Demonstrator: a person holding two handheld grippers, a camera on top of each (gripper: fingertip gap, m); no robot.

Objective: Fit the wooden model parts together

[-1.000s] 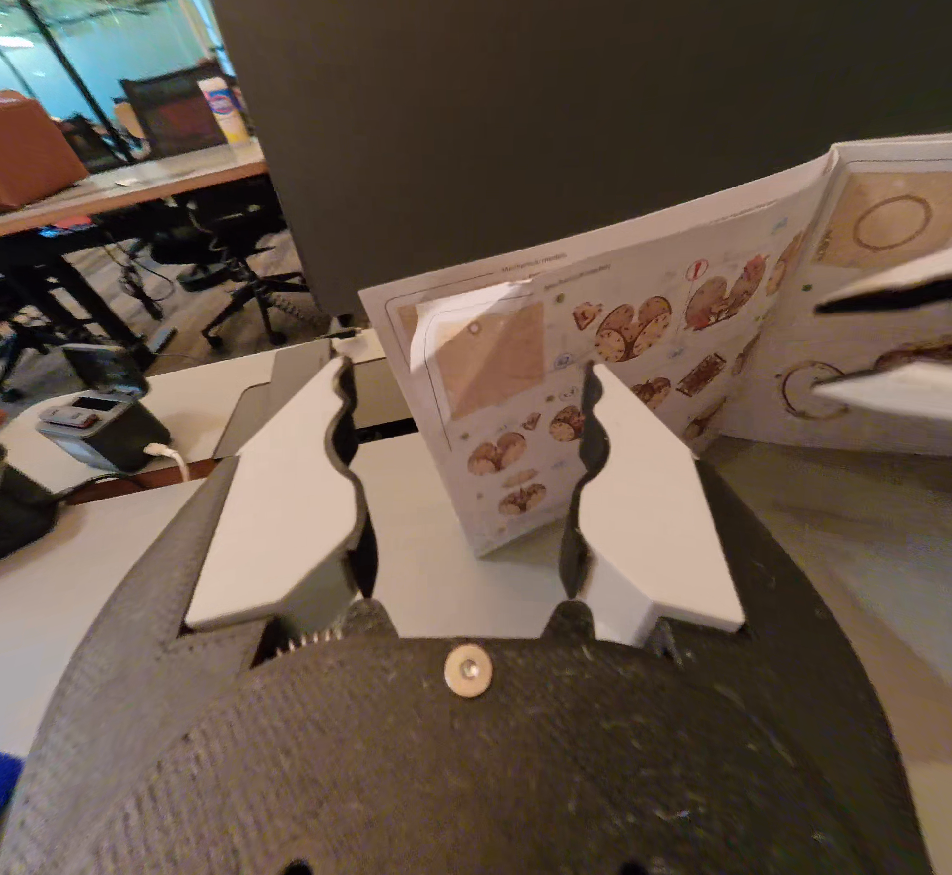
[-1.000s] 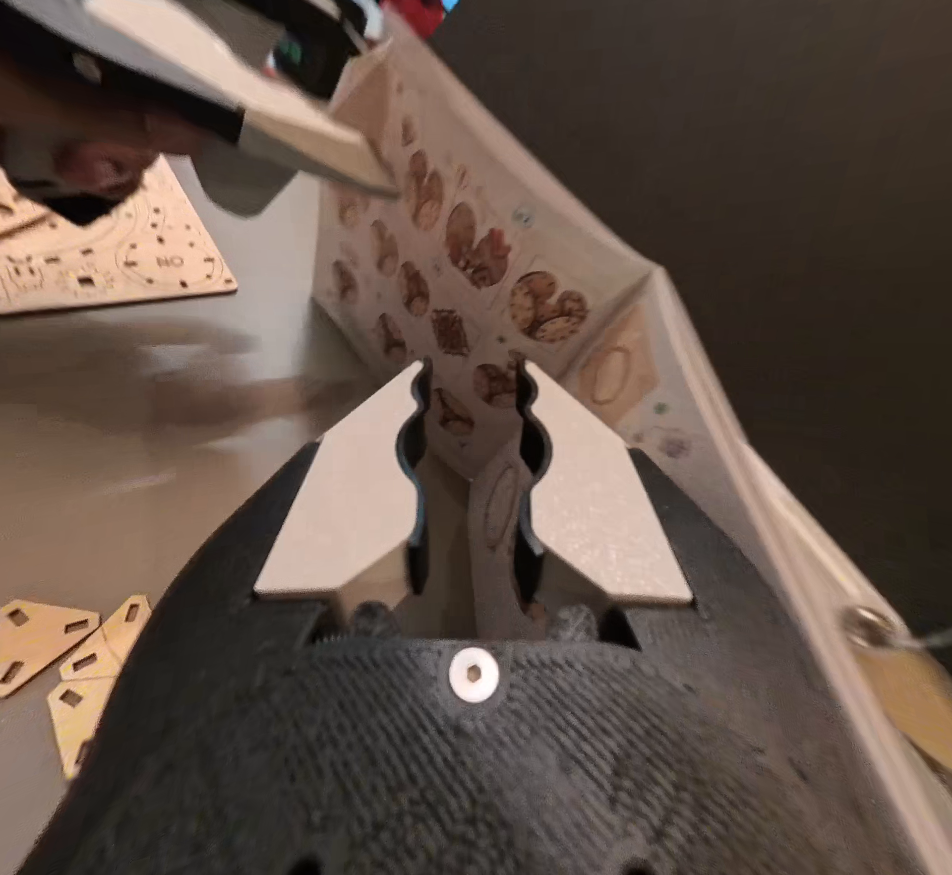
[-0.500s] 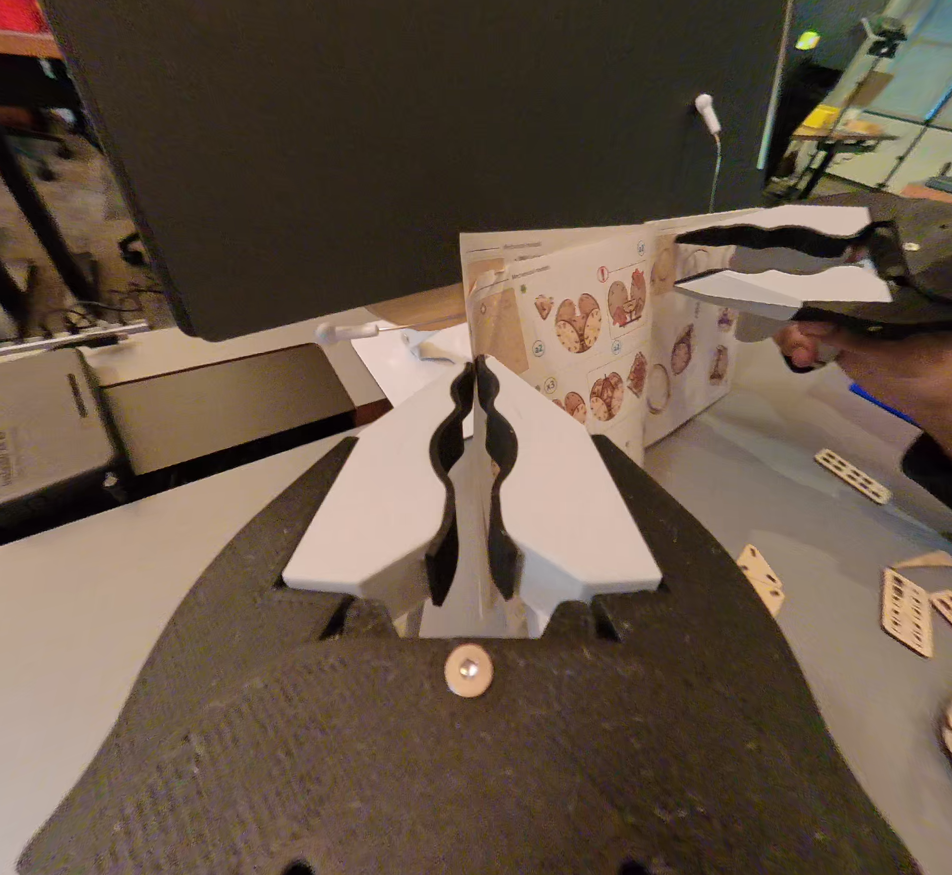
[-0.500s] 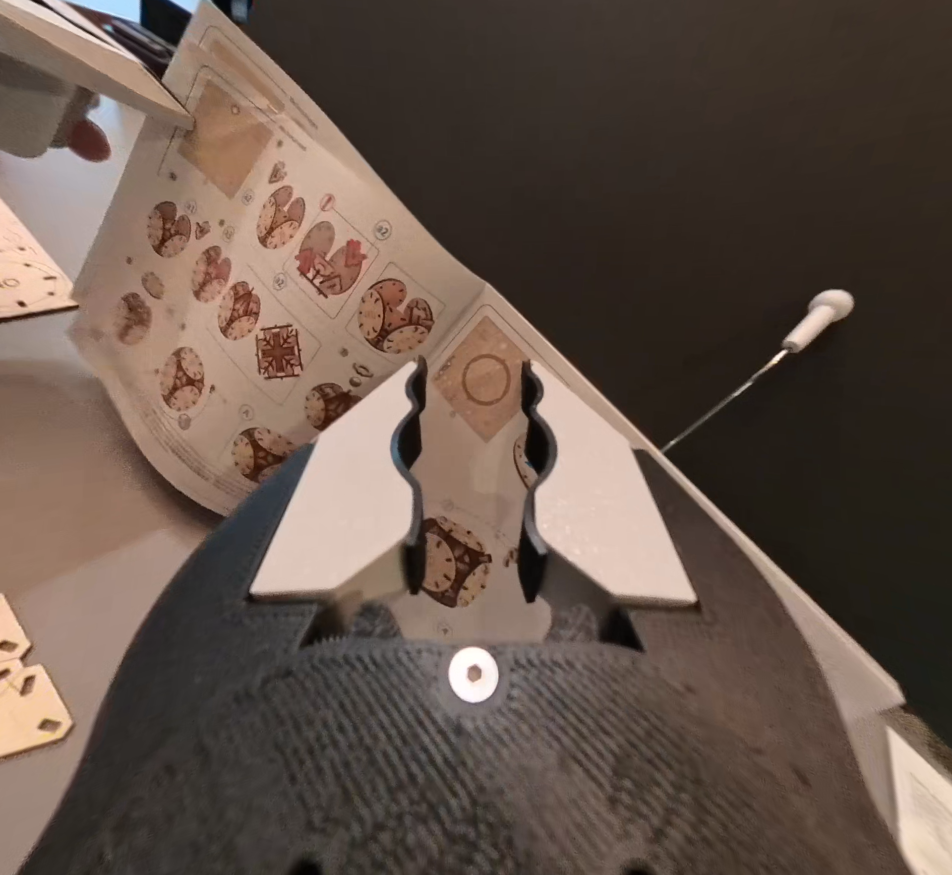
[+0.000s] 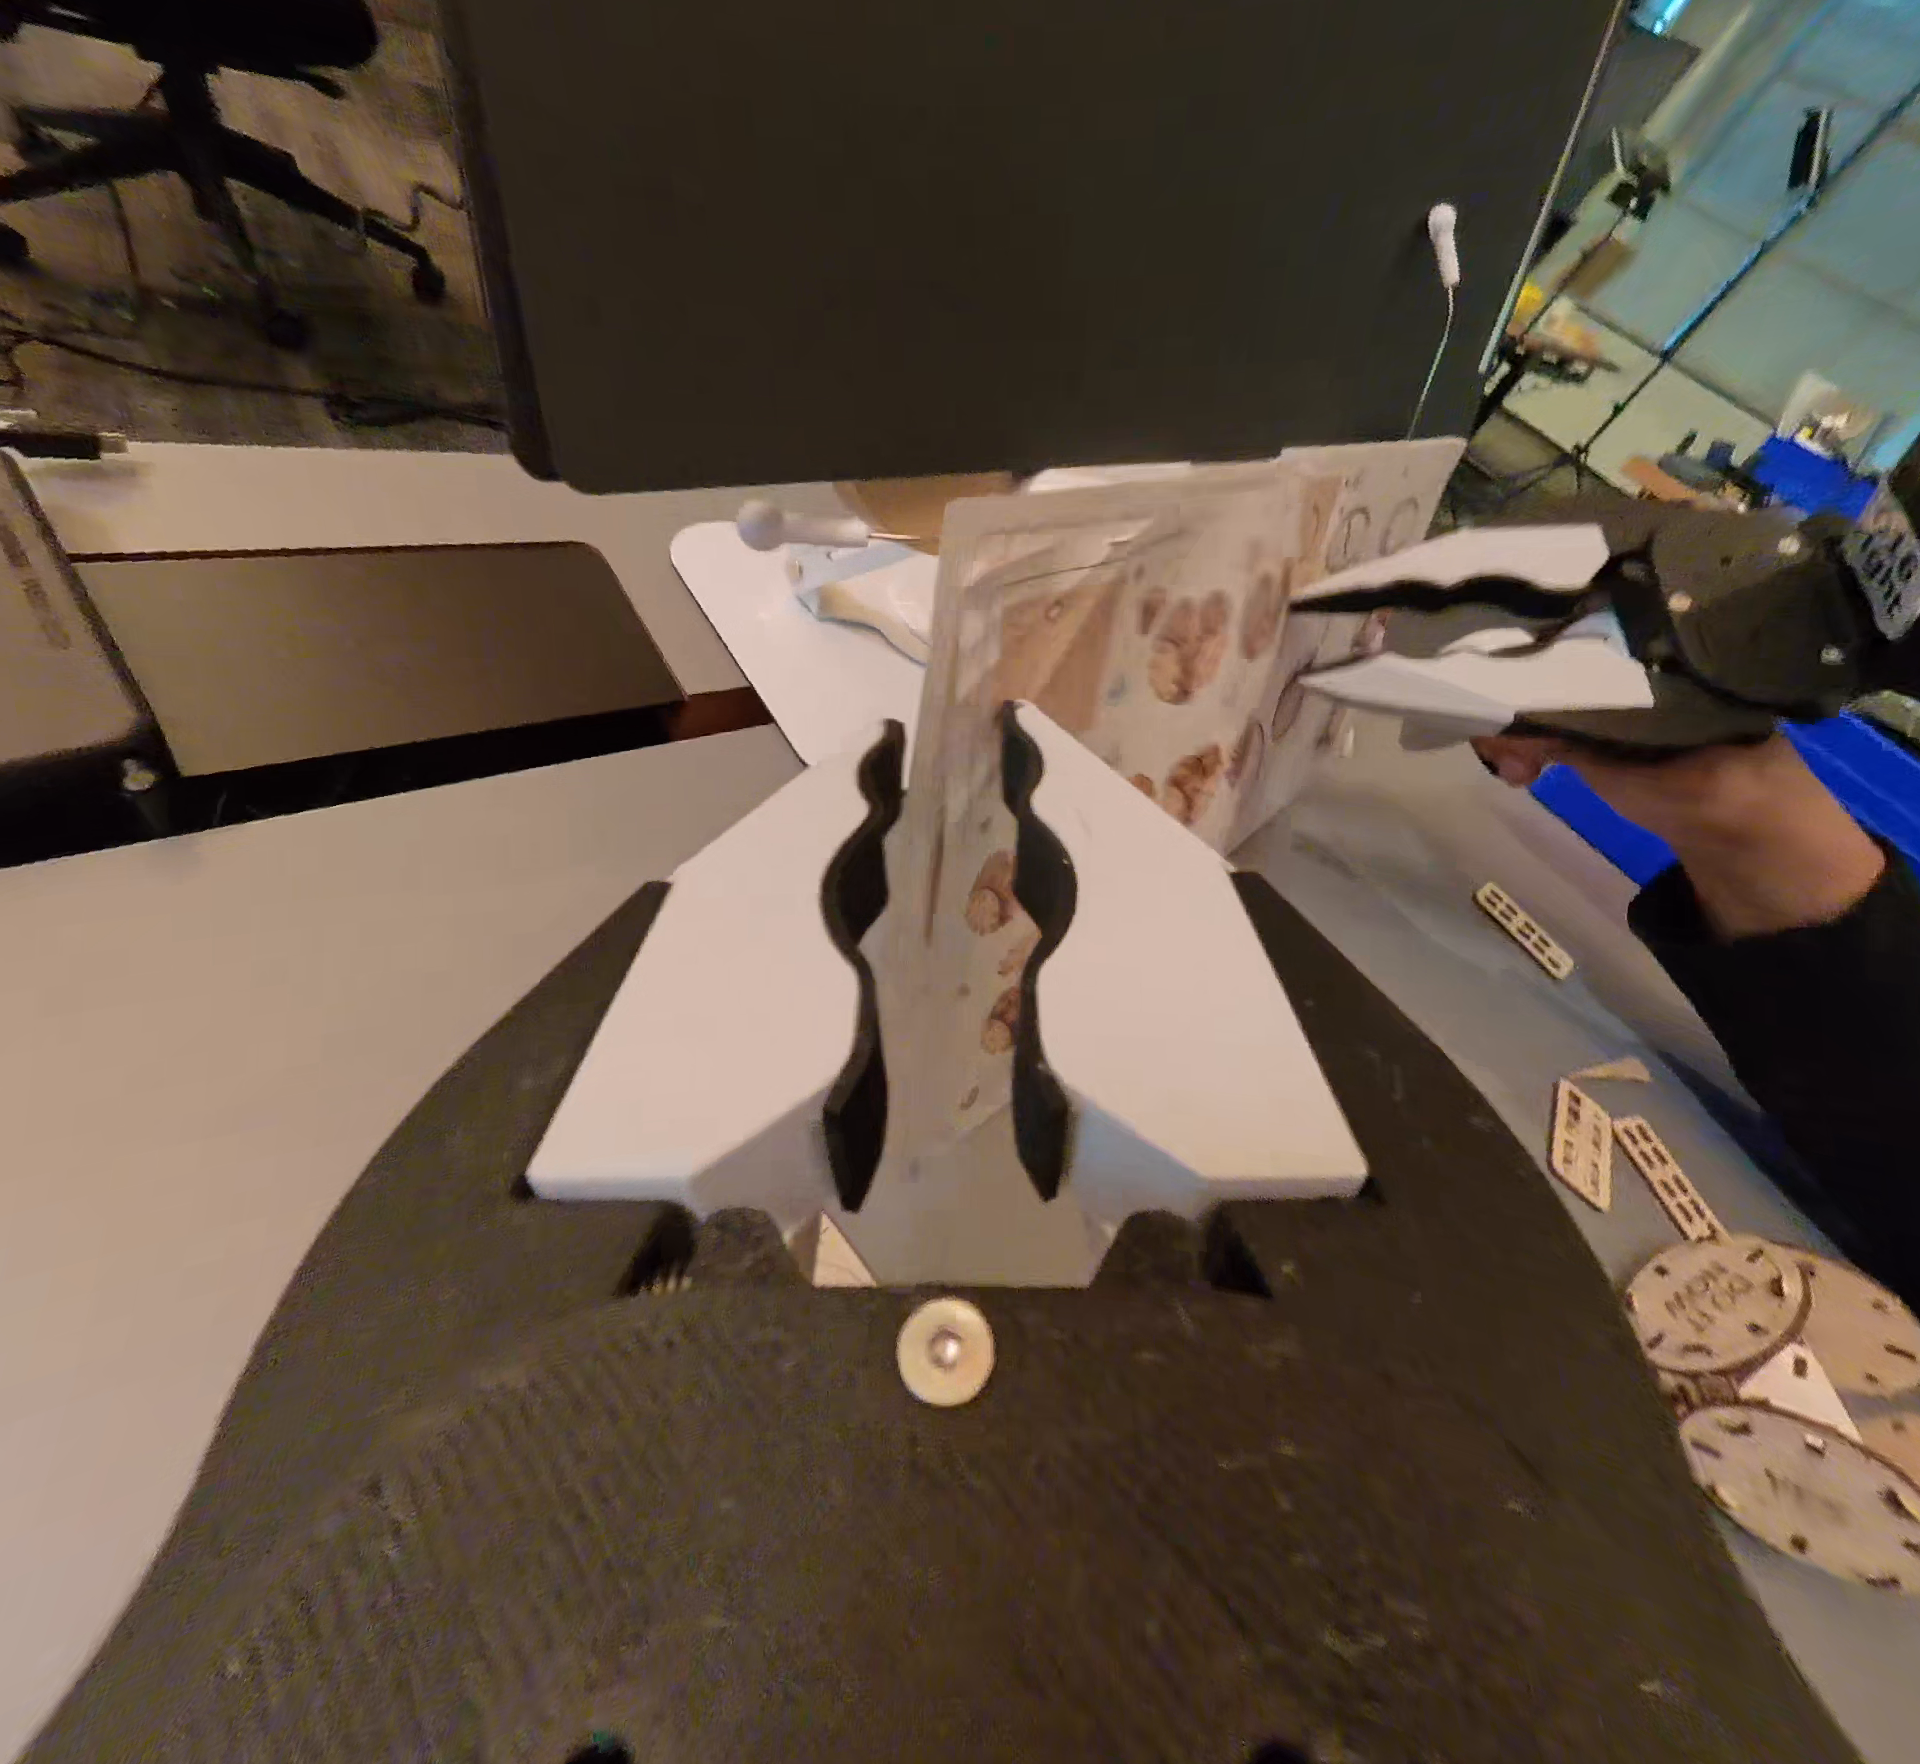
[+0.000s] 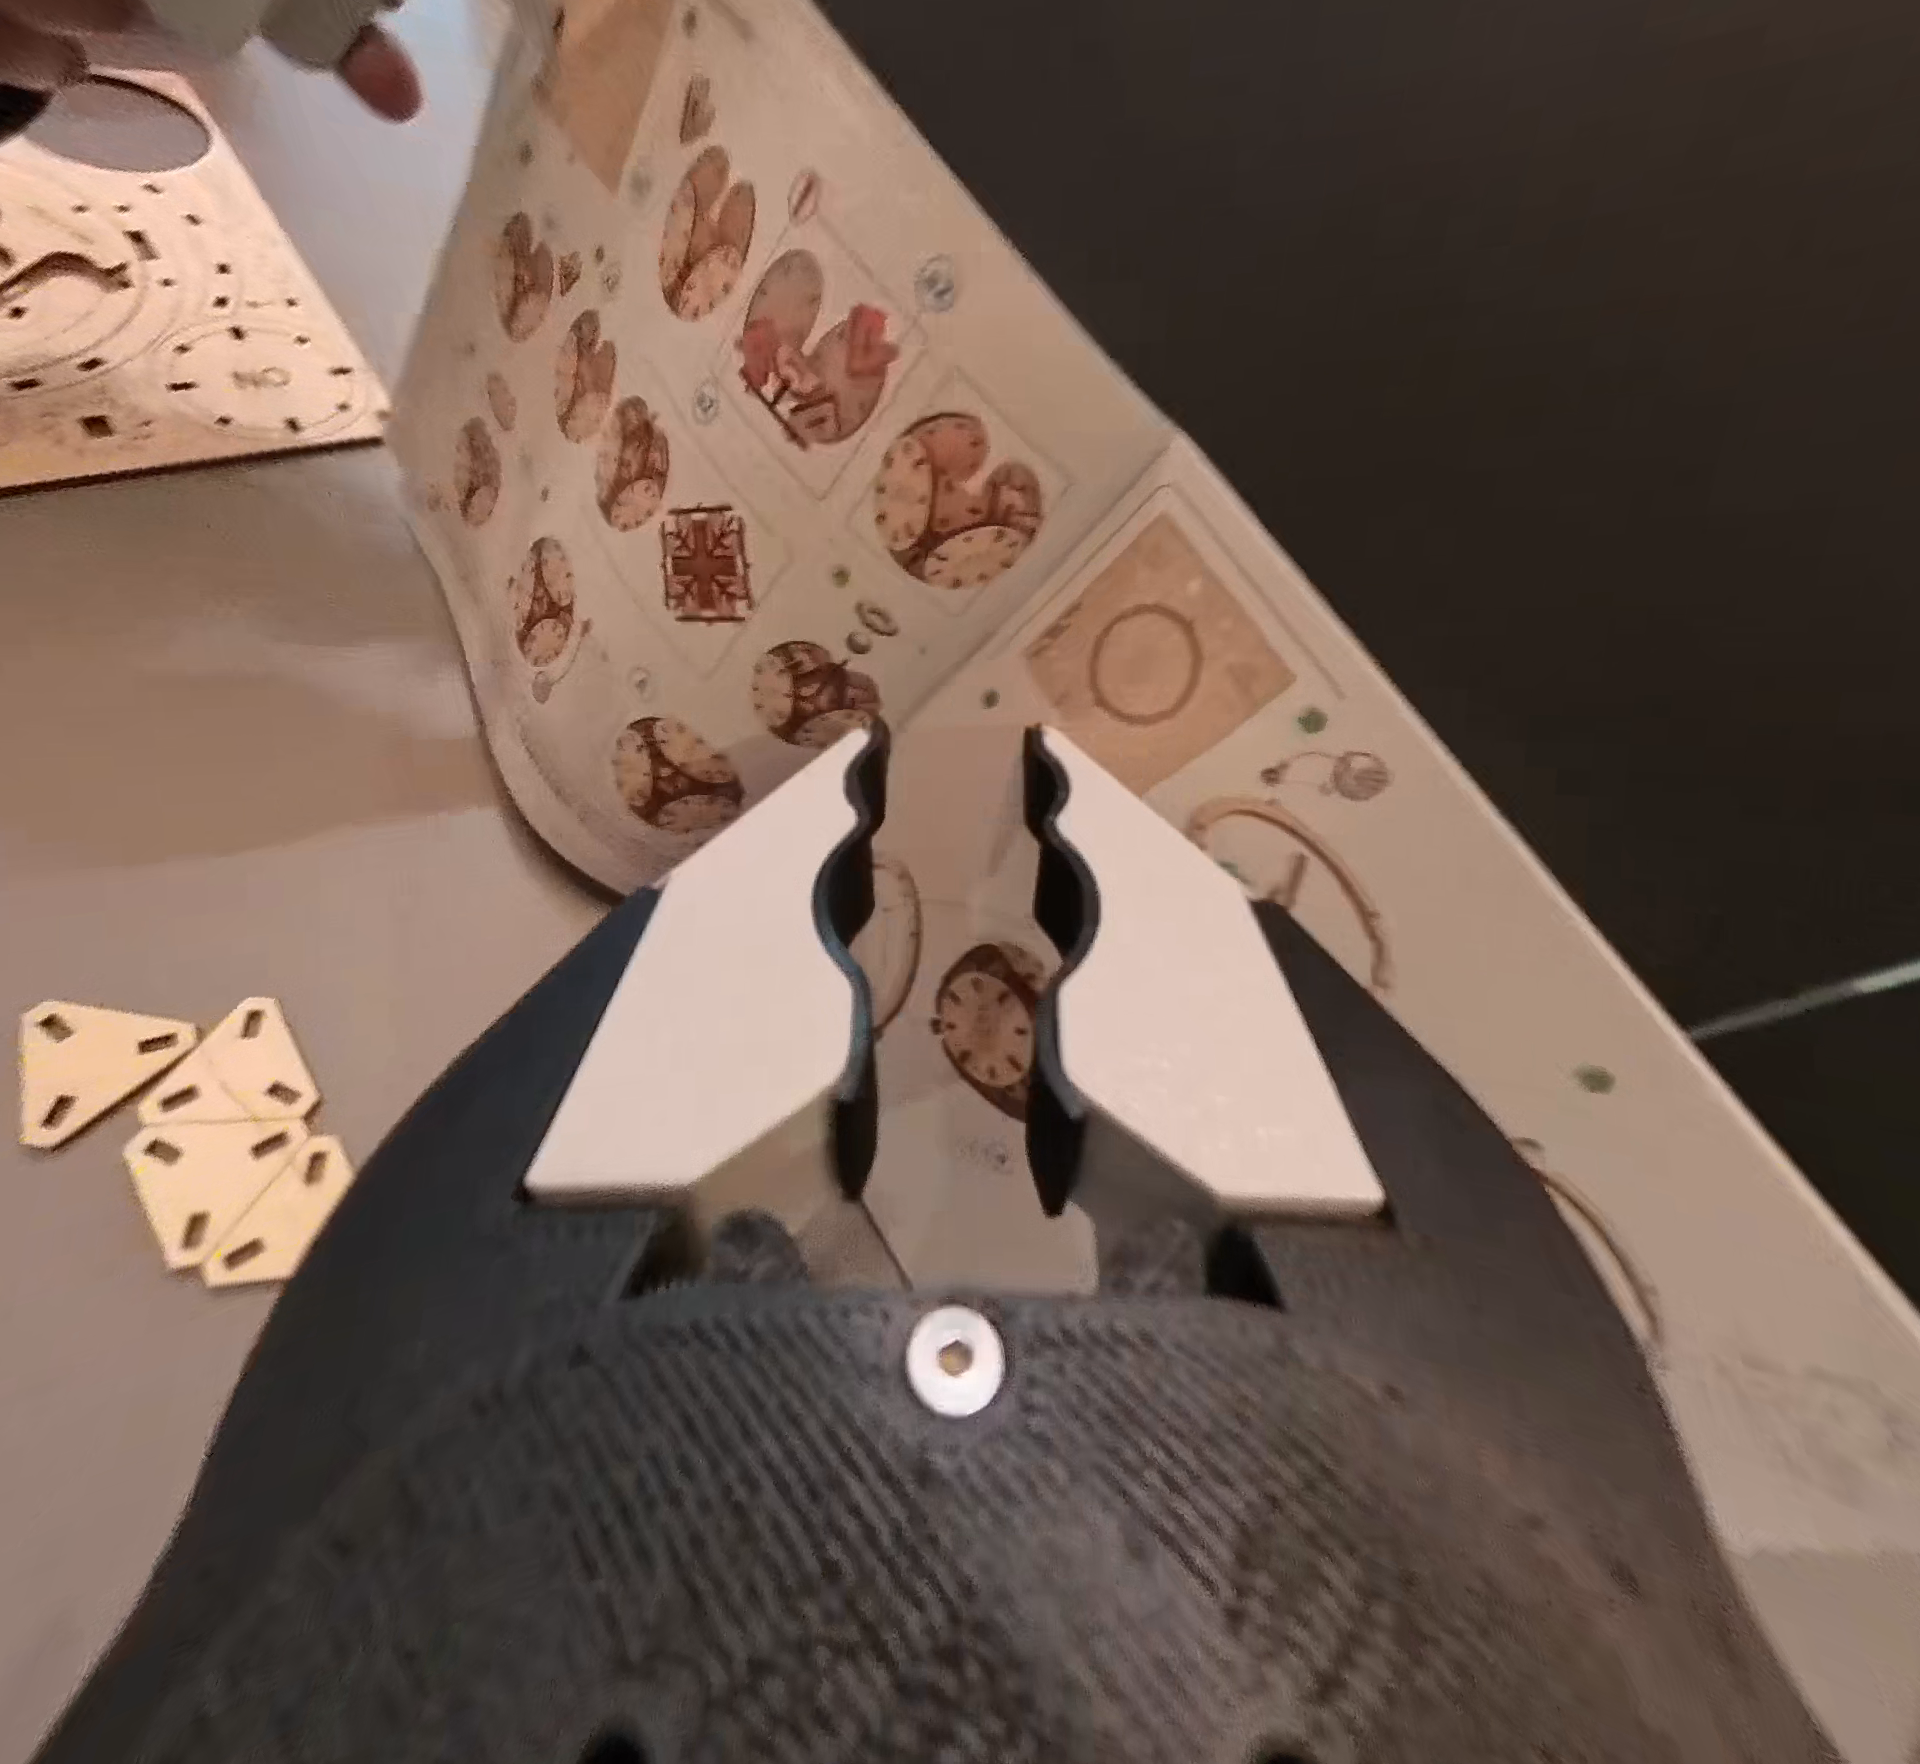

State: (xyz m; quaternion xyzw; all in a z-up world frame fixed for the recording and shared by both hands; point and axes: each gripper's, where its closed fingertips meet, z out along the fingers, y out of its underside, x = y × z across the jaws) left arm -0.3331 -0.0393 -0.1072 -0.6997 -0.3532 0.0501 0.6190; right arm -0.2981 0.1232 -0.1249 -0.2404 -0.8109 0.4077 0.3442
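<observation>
Half a second ago the left gripper (image 5: 945,748) pinched shut; now its fingers (image 5: 1117,976) stand slightly parted around the near edge of the upright paper instruction booklet (image 5: 1184,613), with a gap showing beside the left pad, so the grip looks loosened; the glossy, curling pages carry clock drawings; the right gripper (image 6: 954,758) hovers part-open at the booklet's fold, clamping nothing; flat laser-cut plywood pieces (image 6: 166,1132) lie on the smooth grey bench (image 6: 208,675).
</observation>
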